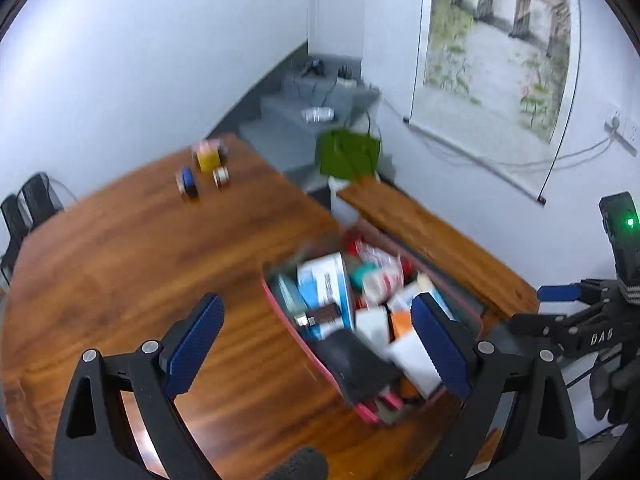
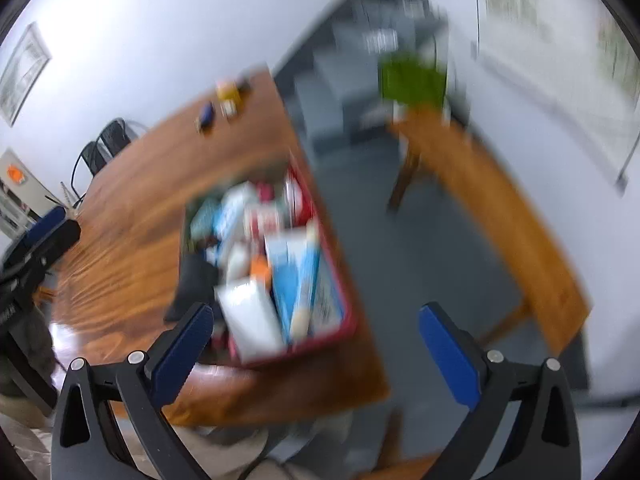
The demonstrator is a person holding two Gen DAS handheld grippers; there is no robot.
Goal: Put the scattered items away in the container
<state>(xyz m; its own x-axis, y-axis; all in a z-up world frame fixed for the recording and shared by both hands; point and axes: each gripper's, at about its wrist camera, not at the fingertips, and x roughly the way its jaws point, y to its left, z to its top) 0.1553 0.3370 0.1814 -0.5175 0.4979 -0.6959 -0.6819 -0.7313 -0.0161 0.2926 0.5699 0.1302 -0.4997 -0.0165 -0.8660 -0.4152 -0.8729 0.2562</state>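
While both views are pretty blurry, the red rectangular plastic container [image 1: 372, 410] sits lower middle of the frame on the brown wooden surface [image 1: 132, 264], crammed with boxes and tubes. Left claw [image 1: 316, 348] hangs wide with nothing gripped, right claw [image 2: 316, 350] same deal. Small yellow, blue and white items [image 1: 206, 170] sit upper left, well apart.

My left gripper [image 1: 320, 344] is tilted downward, jaws spread wide, nothing between the pads. My right gripper [image 2: 316, 350] tips down more steeply, jaws equally wide and empty; both are well apart
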